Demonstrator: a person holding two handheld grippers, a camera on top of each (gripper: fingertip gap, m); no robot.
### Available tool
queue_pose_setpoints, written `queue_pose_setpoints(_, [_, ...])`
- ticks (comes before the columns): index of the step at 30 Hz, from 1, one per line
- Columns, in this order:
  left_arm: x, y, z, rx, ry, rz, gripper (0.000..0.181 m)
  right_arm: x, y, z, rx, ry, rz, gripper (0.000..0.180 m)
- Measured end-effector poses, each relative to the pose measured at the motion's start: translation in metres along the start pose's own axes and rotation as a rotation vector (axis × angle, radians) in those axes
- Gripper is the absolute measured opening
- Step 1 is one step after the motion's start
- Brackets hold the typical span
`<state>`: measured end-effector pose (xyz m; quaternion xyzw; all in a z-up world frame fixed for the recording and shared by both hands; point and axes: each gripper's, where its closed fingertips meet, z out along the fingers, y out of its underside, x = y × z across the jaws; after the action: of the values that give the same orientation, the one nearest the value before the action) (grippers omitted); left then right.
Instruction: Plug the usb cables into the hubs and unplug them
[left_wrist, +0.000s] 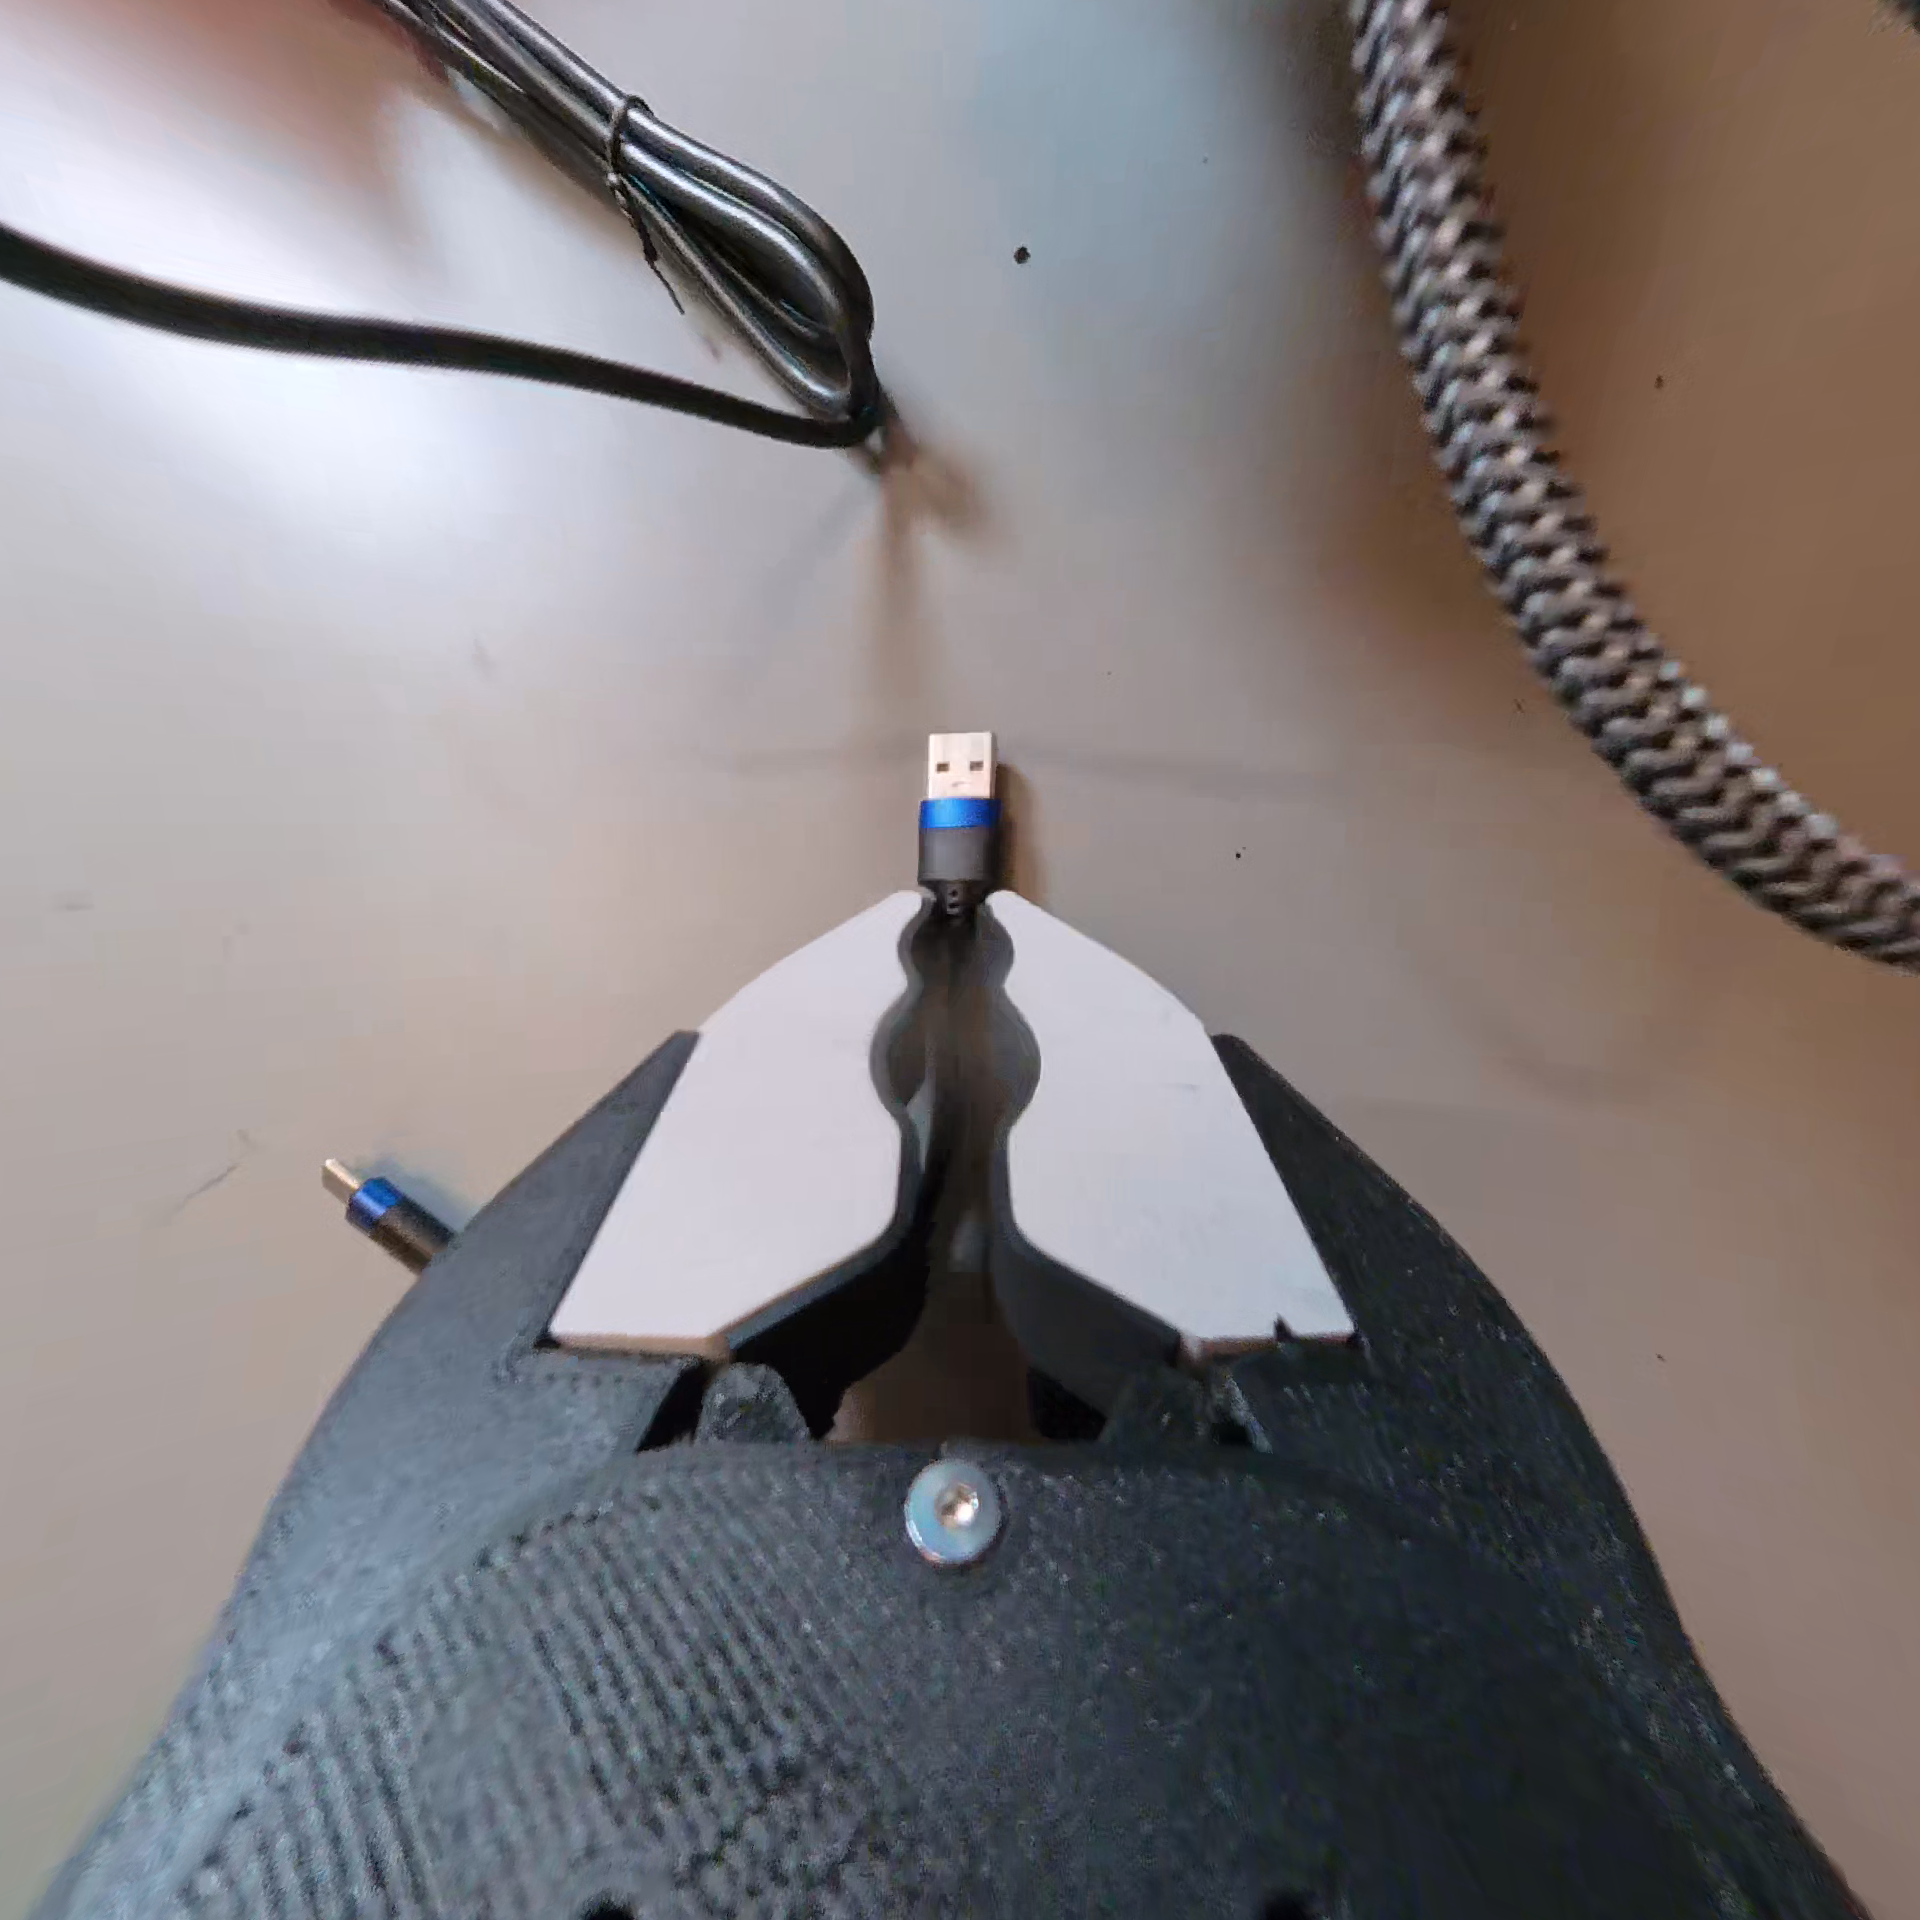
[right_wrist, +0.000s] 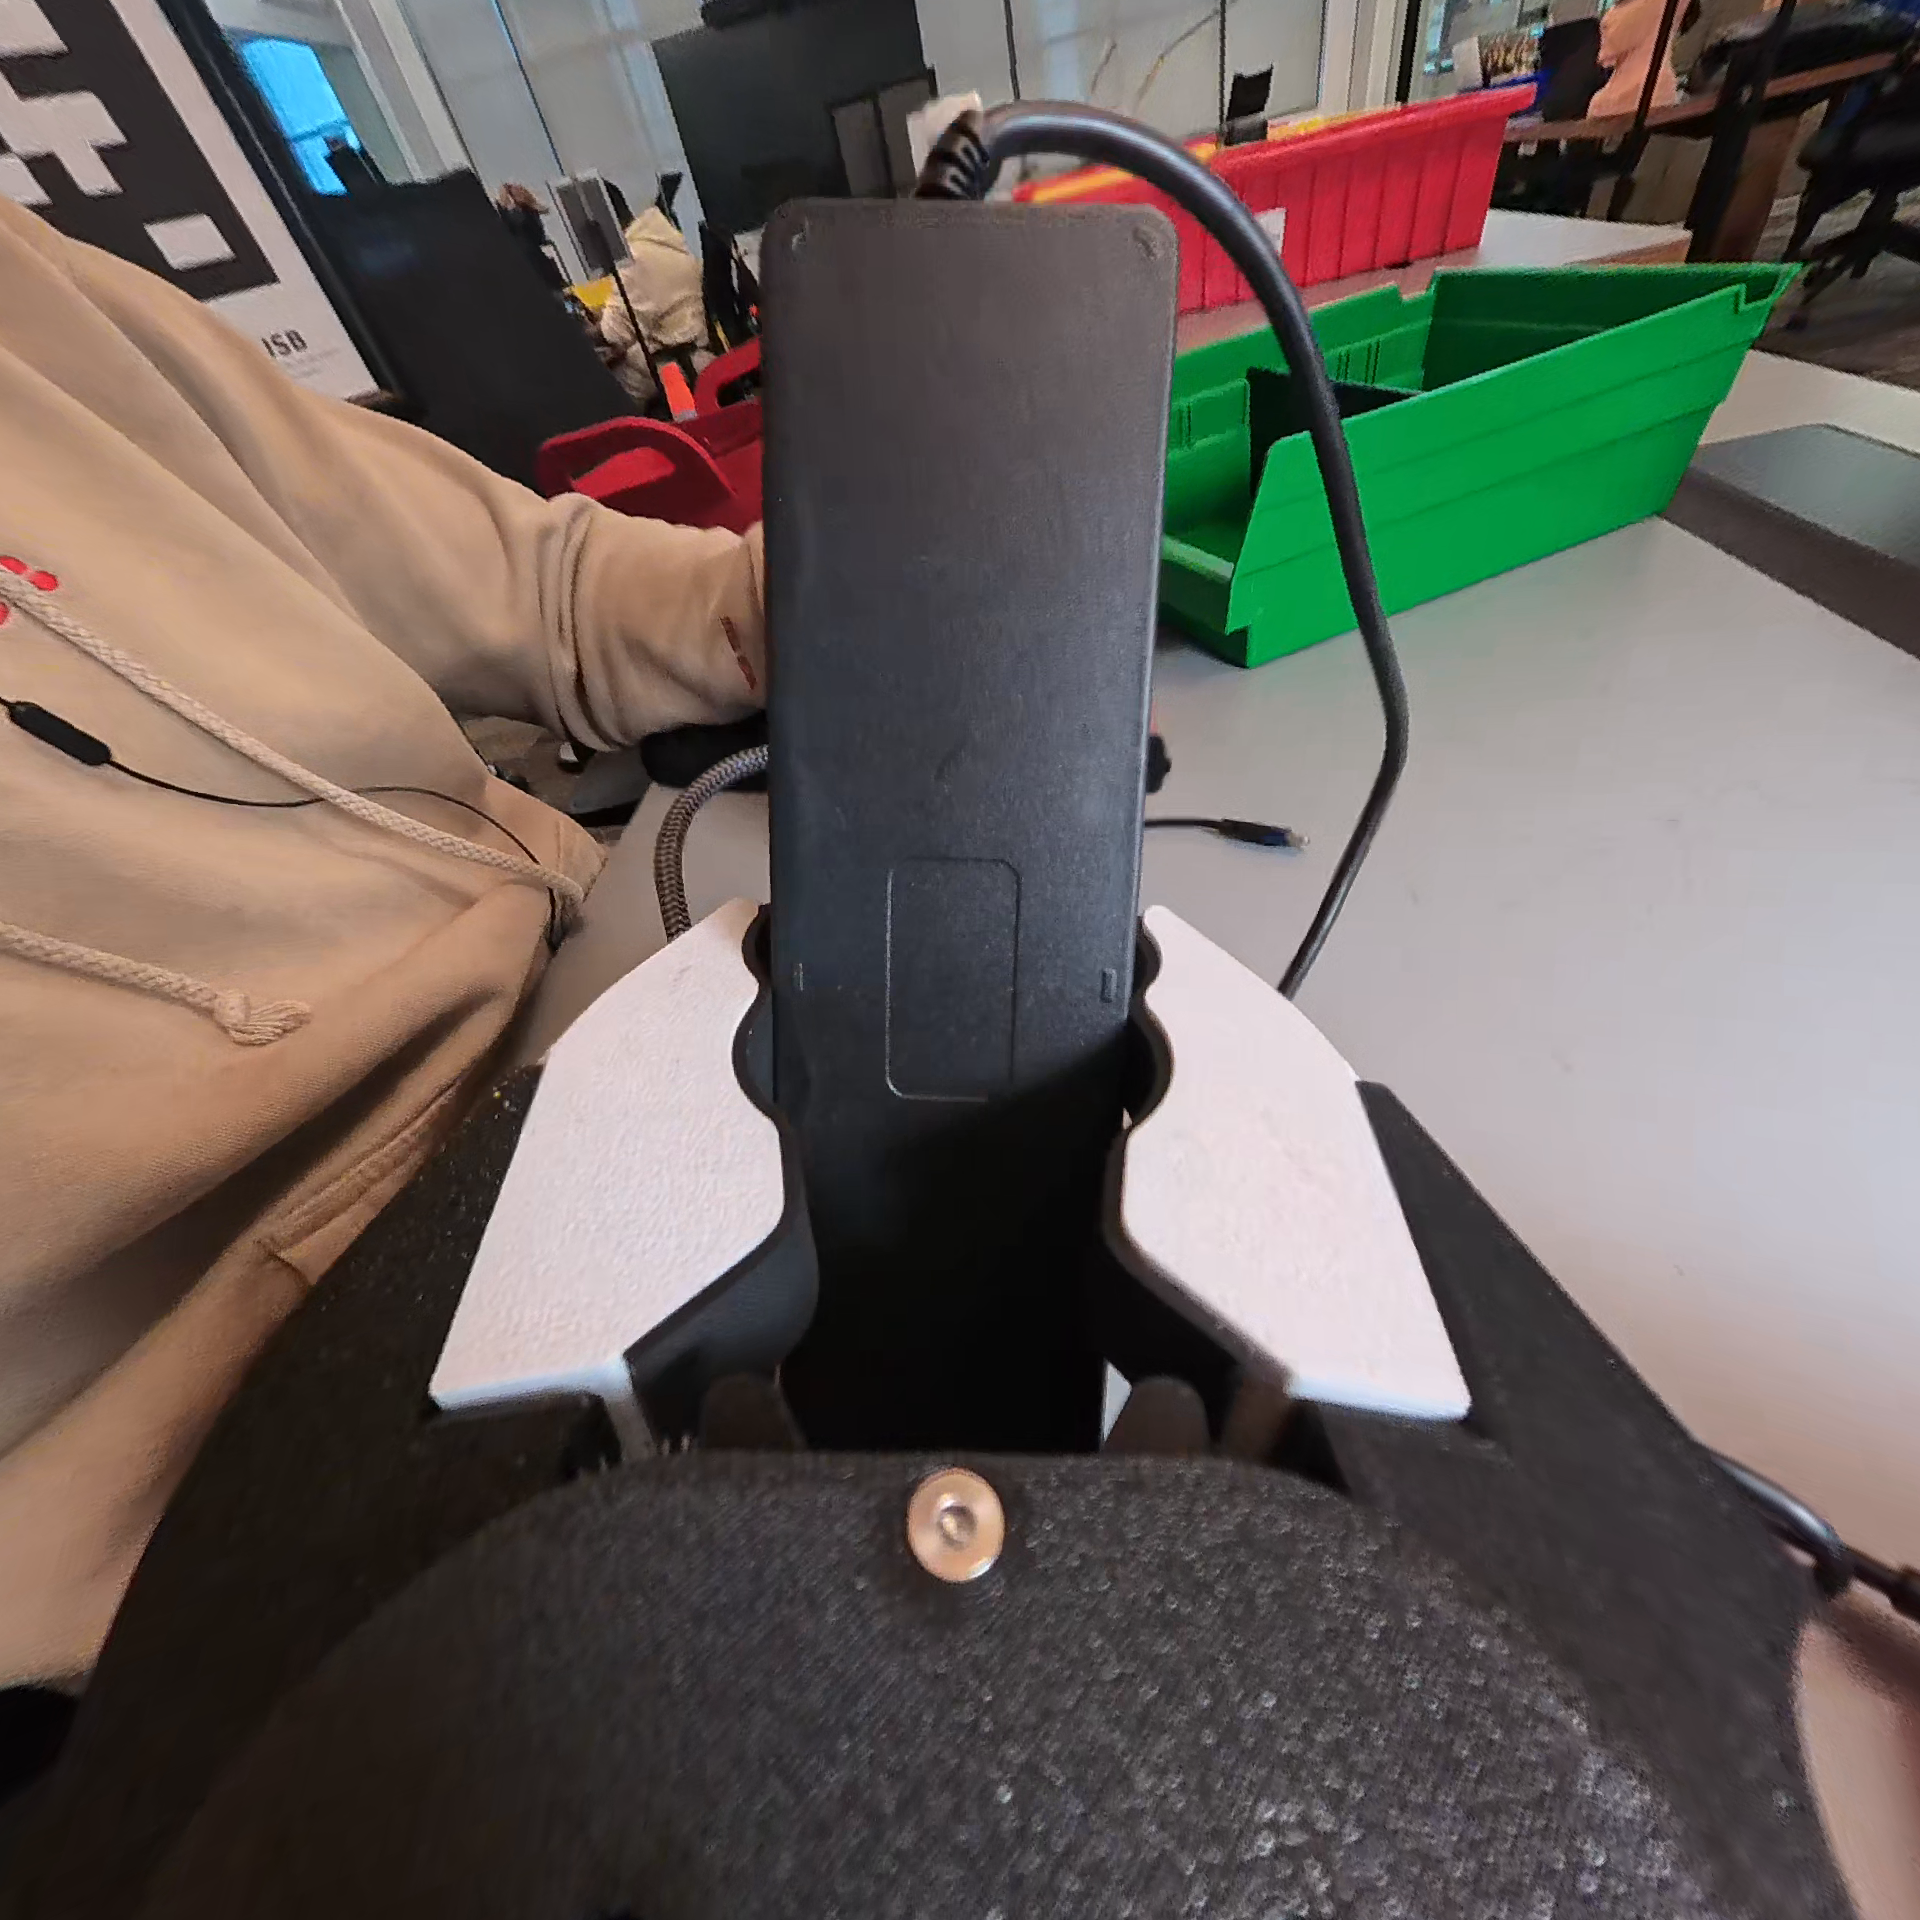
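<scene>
While the left gripper (left_wrist: 958, 902) pinches a short cable just behind its USB plug (left_wrist: 960, 810), the right gripper (right_wrist: 951, 935) clamps the near end of a long black hub (right_wrist: 961, 644), lifted above the table (right_wrist: 1558, 935); this looks like the approach before plugging in. Next, the plug's bare metal tongue must be lined up squarely with a port, though no port shows in either view.

Nearest, both grippers are rough black printed plastic with smooth pale finger plates and wavy inner edges. The plug has a matte black sleeve and a glossy blue ring; the cable's other blue-ringed end (left_wrist: 379, 1216) pokes out near left. Farther off lie a tied glossy black cable bundle (left_wrist: 727, 239) and a thick braided cord (left_wrist: 1538, 499). The hub is a flat, matte, round-cornered slab, its rubbery lead (right_wrist: 1340, 520) arching right.
</scene>
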<state>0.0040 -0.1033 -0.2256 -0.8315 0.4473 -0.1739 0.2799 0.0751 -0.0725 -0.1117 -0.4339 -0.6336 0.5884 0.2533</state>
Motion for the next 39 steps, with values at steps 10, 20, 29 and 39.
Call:
queue_pose_setpoints(10, [0.001, -0.077, -0.09, 0.331, -0.038, -0.028, 0.006, -0.019, -0.047, -0.028, 0.321, -0.165, 0.043, 0.063])
queue_pose_setpoints(20, [0.027, -0.139, -0.099, 0.218, -0.051, 0.045, 0.006, -0.018, -0.027, 0.002, 0.201, -0.125, 0.039, 0.063])
queue_pose_setpoints(29, [0.023, -0.149, -0.095, 0.254, -0.037, 0.033, 0.006, -0.009, -0.023, 0.001, 0.176, -0.067, 0.051, 0.063])
queue_pose_setpoints(39, [0.021, -0.153, -0.086, 0.305, 0.004, -0.019, 0.006, -0.005, -0.008, 0.013, 0.054, -0.003, 0.034, 0.063])
